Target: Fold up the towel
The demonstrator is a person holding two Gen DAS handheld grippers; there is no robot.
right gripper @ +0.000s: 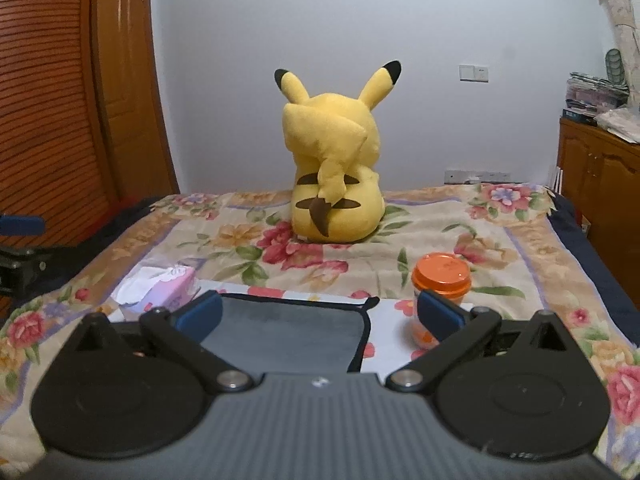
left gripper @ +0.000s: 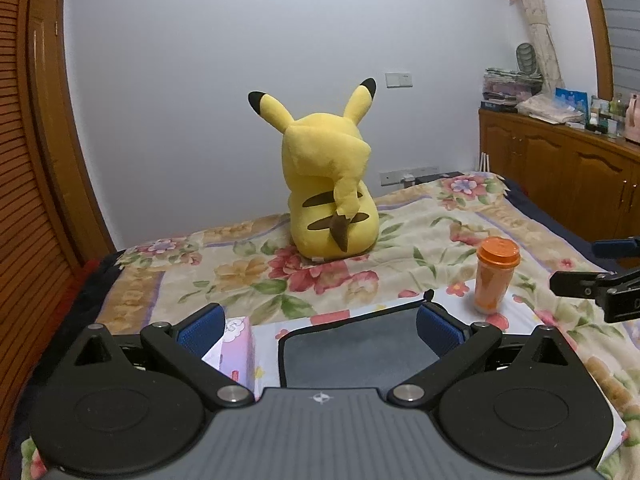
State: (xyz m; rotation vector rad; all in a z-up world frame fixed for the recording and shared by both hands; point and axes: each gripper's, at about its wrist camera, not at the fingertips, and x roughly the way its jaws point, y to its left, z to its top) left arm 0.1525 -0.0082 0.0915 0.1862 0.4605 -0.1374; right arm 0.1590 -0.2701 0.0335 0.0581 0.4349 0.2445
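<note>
My left gripper [left gripper: 318, 330] hangs with its blue-padded fingers [left gripper: 202, 330] spread wide and nothing between them; my right gripper [right gripper: 318, 314] is the same, jaws apart and empty. Both hover low over the near edge of the bed. Directly ahead of each lies the towel [left gripper: 356, 354], a grey cloth with a dark bound edge and a small loop at its far right corner, spread flat on a pale sheet on top of the floral bedspread [left gripper: 420, 240]. From the right wrist the towel [right gripper: 288, 328] fills the gap between my fingers and runs under the left pad.

Left of the towel sits a pink tissue box [right gripper: 166, 286] with white tissue poking out; whatever is printed on it is too blurred to read. To the right stands an orange lidded cup [left gripper: 496, 276], upright, close to the towel's far right corner. In the right view my right finger partly covers that cup [right gripper: 440, 280].

Further back, mid-bed, a yellow Pikachu plush [right gripper: 336, 164] sits with its back to me, tail up. Behind it is a plain pale wall with a switch plate [right gripper: 473, 73] and a socket strip low down. A slatted wooden wardrobe [right gripper: 48, 92] stands at left, and a wooden cabinet [left gripper: 560, 168] with stacked papers and bottles at right. I can read no labels anywhere.
</note>
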